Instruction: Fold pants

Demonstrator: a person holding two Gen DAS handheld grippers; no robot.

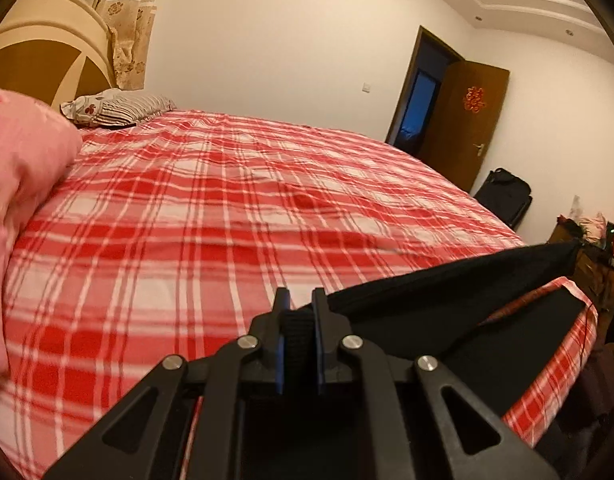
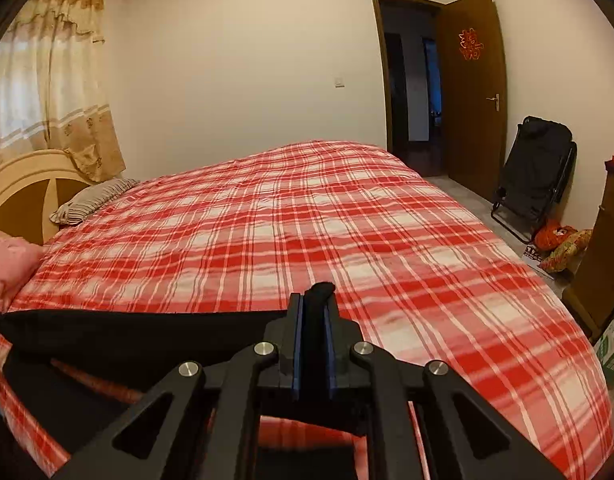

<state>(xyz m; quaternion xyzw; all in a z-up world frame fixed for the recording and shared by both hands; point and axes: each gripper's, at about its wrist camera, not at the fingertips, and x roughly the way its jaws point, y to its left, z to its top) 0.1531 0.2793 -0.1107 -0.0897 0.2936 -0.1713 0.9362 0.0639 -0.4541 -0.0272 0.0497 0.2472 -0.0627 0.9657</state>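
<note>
Black pants [image 1: 459, 292] hang stretched between my two grippers above the near edge of the bed. My left gripper [image 1: 301, 300] is shut on one end of the black fabric, which runs off to the right. In the right wrist view the pants [image 2: 139, 328] run off to the left, and my right gripper [image 2: 317, 302] is shut on the other end, with a tuft of cloth poking out above its fingertips. The lower part of the pants drapes down below both grippers and is partly hidden by them.
The bed has a red and white plaid sheet [image 2: 307, 220]. A pink quilt [image 1: 23, 168] lies at the left, a striped pillow [image 1: 119, 108] by the headboard [image 2: 23, 192]. An open brown door [image 2: 471, 88], a folded black chair [image 2: 535, 172] and a wooden cabinet [image 2: 605, 248] stand at the right.
</note>
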